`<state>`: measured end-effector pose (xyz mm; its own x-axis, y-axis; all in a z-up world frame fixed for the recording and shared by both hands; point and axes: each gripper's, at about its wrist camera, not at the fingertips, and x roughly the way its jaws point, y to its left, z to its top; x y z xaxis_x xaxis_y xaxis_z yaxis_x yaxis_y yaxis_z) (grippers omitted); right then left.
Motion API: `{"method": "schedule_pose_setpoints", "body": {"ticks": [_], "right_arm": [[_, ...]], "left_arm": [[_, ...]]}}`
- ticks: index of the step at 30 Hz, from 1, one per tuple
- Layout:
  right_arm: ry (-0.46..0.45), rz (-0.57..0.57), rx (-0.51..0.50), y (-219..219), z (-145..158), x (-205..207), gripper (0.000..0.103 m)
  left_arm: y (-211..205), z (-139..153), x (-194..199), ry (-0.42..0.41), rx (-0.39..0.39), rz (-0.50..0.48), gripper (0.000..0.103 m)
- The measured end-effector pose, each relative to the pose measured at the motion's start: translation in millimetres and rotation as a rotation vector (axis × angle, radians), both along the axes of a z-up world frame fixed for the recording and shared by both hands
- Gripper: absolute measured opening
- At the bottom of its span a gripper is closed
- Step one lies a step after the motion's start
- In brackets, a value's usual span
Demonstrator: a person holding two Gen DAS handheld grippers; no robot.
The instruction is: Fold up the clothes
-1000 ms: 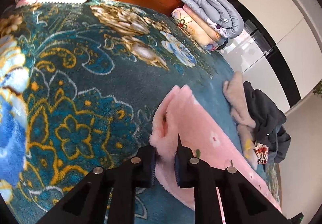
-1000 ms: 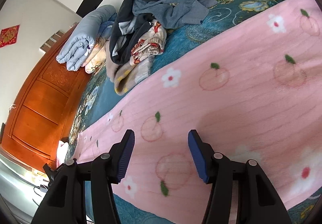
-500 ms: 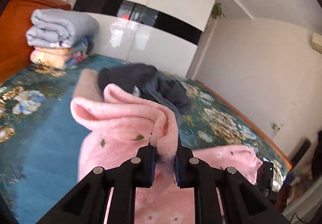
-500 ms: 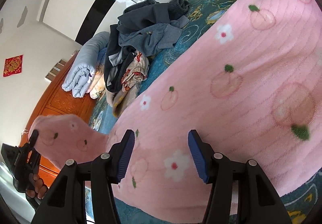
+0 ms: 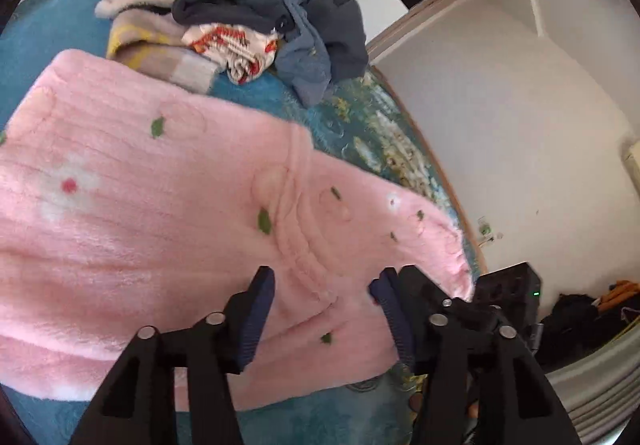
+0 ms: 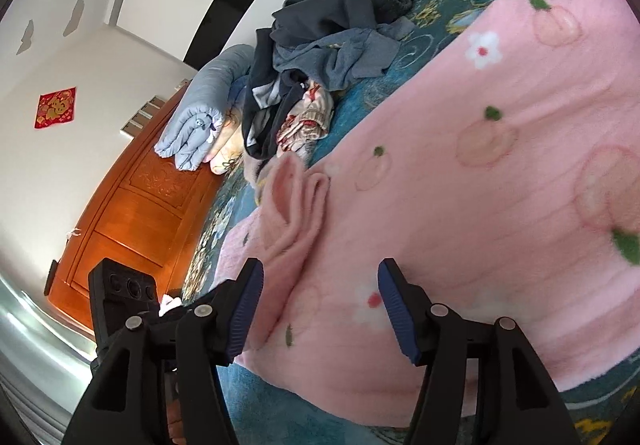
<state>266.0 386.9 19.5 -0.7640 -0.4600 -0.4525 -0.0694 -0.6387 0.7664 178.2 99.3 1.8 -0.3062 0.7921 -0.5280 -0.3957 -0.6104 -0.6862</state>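
A pink fleece garment [image 5: 168, 213] with peach and flower prints lies folded over on the teal floral bedspread [image 5: 360, 133]. My left gripper [image 5: 322, 309] is open and empty, its jaws wide apart just above the garment's near edge. In the right wrist view the same garment [image 6: 480, 185] fills the right side, with a raised fold [image 6: 296, 197] at its left end. My right gripper [image 6: 320, 309] is open and empty, hovering over the garment's near edge beside that fold.
A heap of dark, grey and patterned clothes [image 5: 260, 17] sits beyond the garment, also in the right wrist view [image 6: 328, 57]. Folded quilts [image 6: 200, 125] lie against a wooden headboard [image 6: 132, 205]. The other gripper's body [image 6: 120, 305] shows at lower left. The bed's edge [image 5: 448, 181] runs to the right.
My left gripper carried the pink sleeve end across over the garment, then opened and let it go. My right gripper stayed open over the garment.
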Motion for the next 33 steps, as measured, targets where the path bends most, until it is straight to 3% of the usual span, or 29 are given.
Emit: {"method": "schedule_pose_setpoints", "body": {"ticks": [2,4,7,8,10,16,17,18,19,20,22,26,28,33], "right_arm": [[0.009,0.041,-0.018,-11,3,-9,0.061],[-0.017,0.064,-0.016,-19,3,-19,0.064],[-0.08,0.083,-0.003,-29,-2,-35,0.064],[-0.089,0.098,-0.002,-33,-2,-40,0.064],[-0.096,0.131,0.008,-42,1,-49,0.064],[-0.139,0.154,0.027,-64,-3,-82,0.062],[-0.15,0.147,0.032,-67,-4,-86,0.05],[-0.151,0.146,0.045,-71,-4,-88,0.031],[-0.146,0.147,0.063,-75,-1,-87,0.022],[-0.141,0.147,0.082,-79,2,-87,0.019],[-0.11,0.138,0.115,-82,13,-82,0.017],[0.036,0.046,0.151,-54,48,-51,0.016],[0.009,0.005,0.165,-39,43,-45,0.016],[-0.149,-0.002,0.06,-20,-16,-40,0.016]], "left_arm": [[-23,10,3,0.069,-0.067,0.095,0.067],[-48,15,0,0.113,-0.182,0.212,0.067],[-76,6,-3,0.116,-0.365,0.367,0.067],[-83,2,-4,0.101,-0.38,0.385,0.067],[-94,-9,-3,0.065,-0.34,0.39,0.067],[-96,-10,4,0.073,-0.313,0.381,0.067],[-99,-10,4,0.069,-0.293,0.385,0.067],[-103,-9,5,0.065,-0.271,0.39,0.067],[-108,-9,6,0.061,-0.249,0.396,0.067],[-113,-8,7,0.058,-0.231,0.404,0.067],[-122,-7,6,0.048,-0.197,0.415,0.067],[-137,-11,0,0.005,-0.145,0.43,0.067],[-138,-17,-7,-0.028,-0.132,0.434,0.067],[-128,-31,-25,-0.098,-0.106,0.372,0.067]]}}
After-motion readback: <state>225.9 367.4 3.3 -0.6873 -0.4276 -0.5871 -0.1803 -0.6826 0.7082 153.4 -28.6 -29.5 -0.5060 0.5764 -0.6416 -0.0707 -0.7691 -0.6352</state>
